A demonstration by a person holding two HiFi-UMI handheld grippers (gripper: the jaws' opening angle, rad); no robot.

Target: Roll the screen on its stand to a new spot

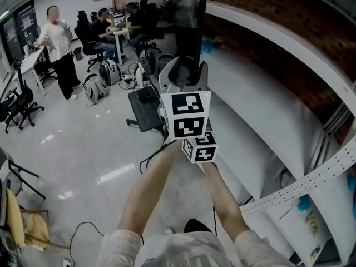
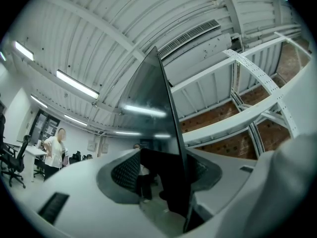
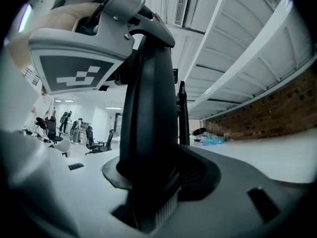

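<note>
The screen (image 1: 196, 21) stands edge-on as a tall black panel straight ahead of me. Both grippers reach to it from below, their marker cubes stacked: the left cube (image 1: 186, 114) above, the right cube (image 1: 201, 147) under it. In the left gripper view the glossy dark screen (image 2: 148, 118) rises out of the gap of my left gripper (image 2: 163, 202), which is shut on its edge. In the right gripper view my right gripper (image 3: 148, 202) is shut on the same black upright (image 3: 148, 108), just beneath the left gripper's cube (image 3: 74, 76). The pads themselves are hidden.
A standing person (image 1: 55, 43) and seated people at desks (image 1: 103, 32) are at the back left, with backpacks (image 1: 95, 87) on the floor. A black base plate (image 1: 146, 107) and cables (image 1: 83, 232) lie nearby. White curved racking (image 1: 289, 93) runs along the right.
</note>
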